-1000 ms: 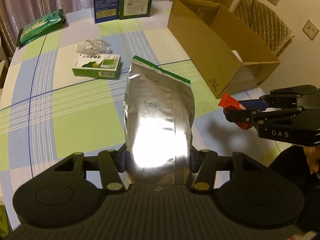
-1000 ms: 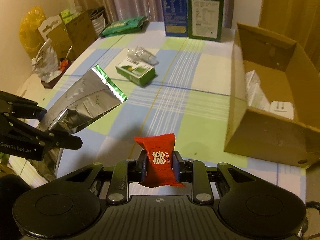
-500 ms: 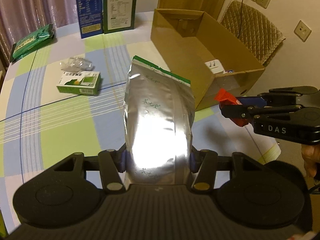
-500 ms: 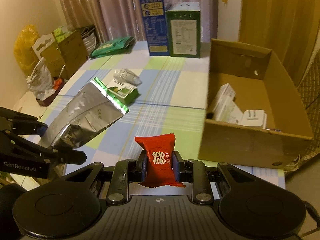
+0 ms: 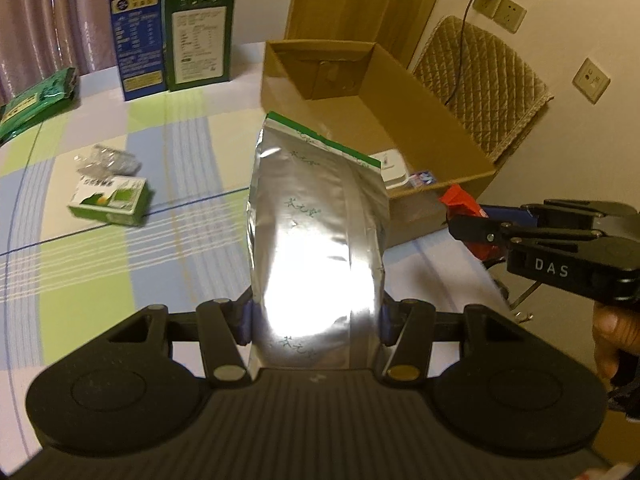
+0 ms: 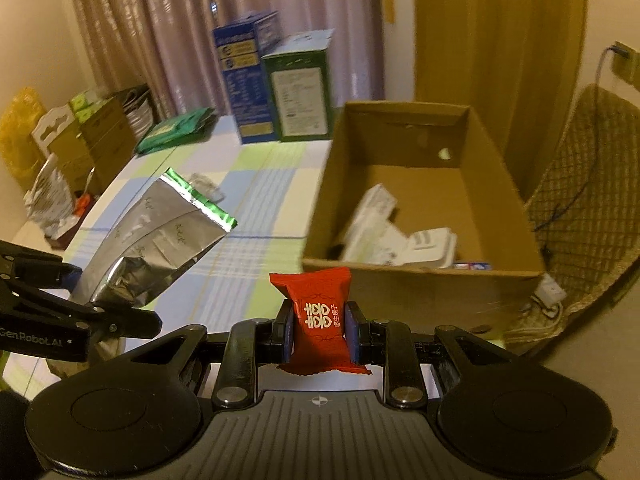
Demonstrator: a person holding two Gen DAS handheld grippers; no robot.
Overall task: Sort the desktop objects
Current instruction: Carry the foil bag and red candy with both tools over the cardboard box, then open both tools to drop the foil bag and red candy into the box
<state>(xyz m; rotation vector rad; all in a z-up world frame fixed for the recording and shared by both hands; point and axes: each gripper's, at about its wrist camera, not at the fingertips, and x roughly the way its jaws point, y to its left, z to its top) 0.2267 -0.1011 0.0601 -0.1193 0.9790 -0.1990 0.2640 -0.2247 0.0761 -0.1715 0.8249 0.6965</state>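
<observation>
A table under a checked cloth point(image 5: 100, 264) of green, blue and white squares is filling most of both views. At its far edge a tall blue carton point(image 5: 136, 32) and a green carton point(image 5: 198, 36) are standing upright side by side before pinkish curtains point(image 6: 160, 32). A flat green packet point(image 5: 36, 100) is lying near the far left corner, and nearer the middle a small green box point(image 5: 110, 200) is lying flat, just beside a crumpled clear wrapper point(image 5: 106, 158).

On the right side of the table an open cardboard box point(image 6: 424, 276) is sitting with white packets point(image 6: 384, 236) resting on its floor. Beyond it a quilted chair back point(image 5: 484, 80) is standing against a pale wall with sockets point(image 5: 508, 12), one with a cable plugged in. Left of the table, brown cartons and bags point(image 6: 80, 144) are crowding the floor.

The left gripper point(image 5: 316, 316) is pinching a silver foil bag point(image 5: 316, 232) with a green top strip by its lower sides, holding it above the cloth, close to the box's near corner. The right gripper point(image 6: 318, 330) is squeezing a red candy packet point(image 6: 318, 316) between its pads, in the air just before the box's near wall. A hand point(image 5: 616, 332) is gripping that tool's handle.
</observation>
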